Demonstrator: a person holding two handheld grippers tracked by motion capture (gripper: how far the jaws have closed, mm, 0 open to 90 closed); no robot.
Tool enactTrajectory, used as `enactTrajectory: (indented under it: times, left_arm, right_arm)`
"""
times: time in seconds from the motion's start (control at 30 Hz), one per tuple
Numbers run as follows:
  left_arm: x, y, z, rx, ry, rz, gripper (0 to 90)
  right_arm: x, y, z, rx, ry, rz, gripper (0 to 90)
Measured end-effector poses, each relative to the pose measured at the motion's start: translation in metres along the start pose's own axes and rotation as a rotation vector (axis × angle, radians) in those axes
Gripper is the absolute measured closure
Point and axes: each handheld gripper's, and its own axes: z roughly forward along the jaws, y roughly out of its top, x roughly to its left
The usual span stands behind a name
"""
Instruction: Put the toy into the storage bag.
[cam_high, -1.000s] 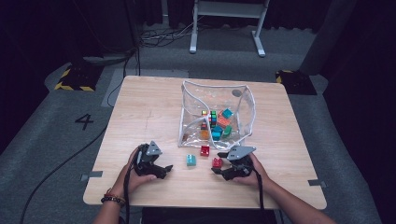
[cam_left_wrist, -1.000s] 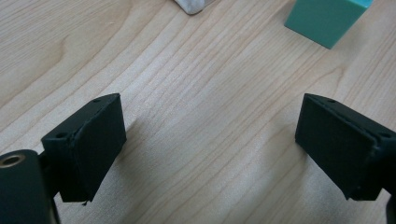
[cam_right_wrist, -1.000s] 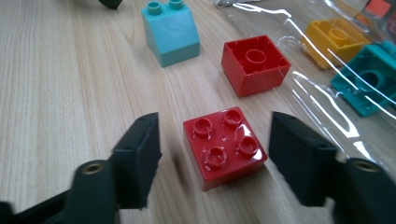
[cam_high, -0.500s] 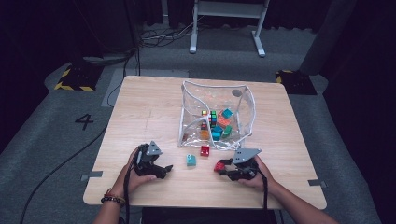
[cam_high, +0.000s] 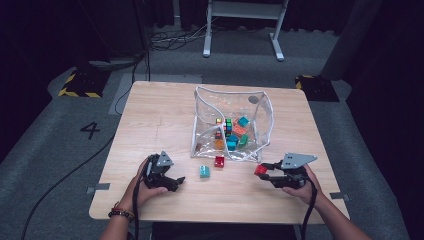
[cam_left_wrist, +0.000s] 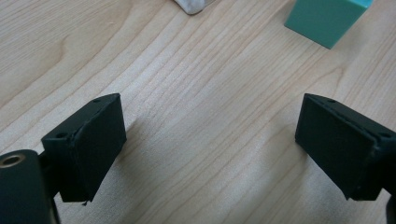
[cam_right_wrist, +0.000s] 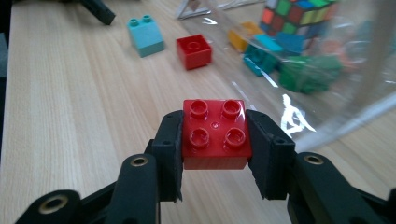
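Observation:
A red four-stud brick sits clamped between the pads of my right gripper, whose jaws closed on it a moment ago. In the high view that brick hangs just above the table at the right front, held by the right gripper. My left gripper rests at the left front, open with bare wood between its jaws. A teal brick and a second red brick lie on the table between the two grippers.
A clear plastic bag stands open at the table's middle, holding several coloured bricks and a Rubik's cube. Its wall is close on the right gripper's right. The wooden table's front edge is near both hands.
The right gripper closed on the red brick, then carried it to the right and slightly up off the table. The left gripper stayed still.

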Motion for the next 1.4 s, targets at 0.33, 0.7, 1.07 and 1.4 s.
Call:
enactTrajectory:
  times: [0.33,0.7,1.07,1.4]
  left_arm:
    - [0.0,0.0,0.0,-0.001,0.0,0.0,8.9]
    - [0.0,0.0,0.0,0.001,0.0,0.0,8.8]
    - [0.0,0.0,0.0,0.002,0.001,-0.001,8.8]
    - [0.0,0.0,0.0,0.002,0.001,-0.001,8.8]
  right_arm:
    - [-0.026,-0.006,-0.035,-0.019,-0.08,0.054,59.4]
    - [-0.05,0.01,-0.051,-0.042,-0.172,0.053,59.4]
    - [-0.083,0.04,-0.061,-0.05,-0.192,0.065,59.3]
    - [-0.104,0.065,-0.067,-0.082,-0.233,0.071,59.3]
